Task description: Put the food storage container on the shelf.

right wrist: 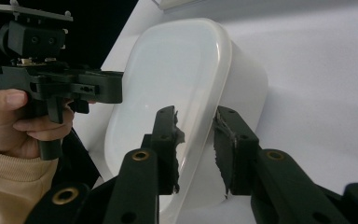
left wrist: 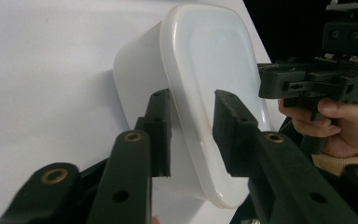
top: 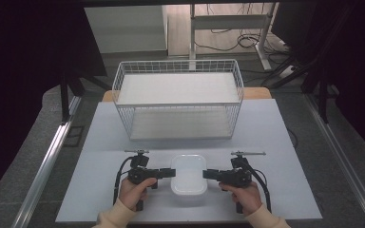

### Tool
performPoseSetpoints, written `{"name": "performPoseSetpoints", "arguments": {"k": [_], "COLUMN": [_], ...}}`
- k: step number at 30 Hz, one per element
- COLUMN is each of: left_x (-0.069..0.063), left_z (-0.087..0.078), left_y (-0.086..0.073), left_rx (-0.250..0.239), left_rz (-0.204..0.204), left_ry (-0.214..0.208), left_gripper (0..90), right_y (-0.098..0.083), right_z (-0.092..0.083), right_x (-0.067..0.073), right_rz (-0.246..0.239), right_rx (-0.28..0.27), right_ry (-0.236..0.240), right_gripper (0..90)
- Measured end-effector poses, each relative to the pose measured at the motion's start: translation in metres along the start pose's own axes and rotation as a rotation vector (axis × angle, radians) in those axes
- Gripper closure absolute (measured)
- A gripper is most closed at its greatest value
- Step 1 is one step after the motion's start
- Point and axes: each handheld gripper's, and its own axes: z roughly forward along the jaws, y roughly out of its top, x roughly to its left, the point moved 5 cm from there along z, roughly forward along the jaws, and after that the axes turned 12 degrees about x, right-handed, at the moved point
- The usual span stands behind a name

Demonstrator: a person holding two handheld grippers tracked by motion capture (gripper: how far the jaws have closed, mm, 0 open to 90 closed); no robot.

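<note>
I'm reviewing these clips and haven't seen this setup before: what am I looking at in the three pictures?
No robot here: a person holds hand-operated tongs, the left tongs and the right tongs. The high view looks down from above the table. The other two pictures come from cameras riding on each tool, looking along its black jaws. Between them sits a white lidded container; each pair of jaws straddles its rim, open, not yet closed on it. Behind stands a white wire basket rack.
</note>
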Motion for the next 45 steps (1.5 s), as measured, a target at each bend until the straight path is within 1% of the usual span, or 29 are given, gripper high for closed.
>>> {"name": "performPoseSetpoints", "arguments": {"k": [4,5,6,7,10,11,12,14,16,17,19,24,26,33,37,38,41,43,45], "left_x": [-0.002,-0.003,-0.003,-0.004,-0.007,-0.008,-0.009,-0.011,-0.011,-0.011,-0.012,-0.018,-0.020,-0.027,-0.031,-0.032,-0.034,-0.036,-0.038], "left_z": [-0.006,-0.007,-0.009,-0.010,-0.014,-0.015,-0.015,-0.016,-0.017,-0.017,-0.019,-0.023,-0.025,-0.031,-0.035,-0.035,-0.038,-0.040,-0.043], "left_y": [0.000,0.000,0.000,0.000,0.001,0.000,0.000,0.000,0.000,0.000,0.001,0.001,0.002,0.003,0.005,0.006,0.008,0.010,0.012], "left_rx": [-0.009,-0.022,-0.024,-0.028,-0.039,-0.037,-0.038,-0.041,-0.042,-0.042,-0.046,-0.058,-0.064,-0.079,-0.091,-0.095,-0.100,-0.104,-0.109], "left_rz": [0.012,0.011,0.013,0.017,0.030,0.035,0.040,0.046,0.051,0.053,0.060,0.092,0.097,0.133,0.148,0.146,0.162,0.173,0.183], "left_ry": [-0.001,-0.005,-0.007,-0.008,-0.014,-0.015,-0.010,-0.003,-0.005,-0.005,-0.006,-0.003,-0.004,0.008,0.017,0.016,0.023,0.026,0.029], "left_gripper": [74.3,75.3,77.4,77.4,79.3,79.1,79.1,79.0,79.0,78.9,78.9,79.0,79.1,79.3,79.4,79.4,79.4,79.5,79.5], "right_y": [0.000,0.001,0.001,0.001,0.002,0.002,0.002,0.003,0.003,0.003,0.004,0.005,0.006,0.009,0.012,0.012,0.014,0.017,0.018], "right_z": [-0.002,-0.002,-0.003,-0.003,-0.005,-0.006,-0.006,-0.007,-0.007,-0.008,-0.009,-0.013,-0.015,-0.021,-0.025,-0.025,-0.027,-0.030,-0.031], "right_x": [0.003,0.004,0.005,0.005,0.009,0.010,0.010,0.012,0.013,0.015,0.016,0.020,0.022,0.029,0.034,0.034,0.037,0.040,0.041], "right_rz": [-0.009,-0.013,-0.026,-0.026,-0.054,-0.069,-0.069,-0.089,-0.094,-0.106,-0.113,-0.136,-0.142,-0.169,-0.189,-0.189,-0.197,-0.212,-0.213], "right_rx": [-0.007,-0.008,-0.017,-0.017,-0.022,-0.026,-0.026,-0.031,-0.030,-0.035,-0.036,-0.049,-0.054,-0.071,-0.082,-0.082,-0.086,-0.094,-0.096], "right_ry": [0.000,-0.001,-0.007,-0.007,-0.026,-0.039,-0.039,-0.048,-0.051,-0.054,-0.056,-0.055,-0.053,-0.057,-0.060,-0.060,-0.057,-0.059,-0.057], "right_gripper": [72.8,73.6,75.1,75.1,77.8,78.2,78.2,78.2,78.3,78.3,78.3,78.4,78.4,78.5,78.6,78.6,78.6,78.7,78.7]}}
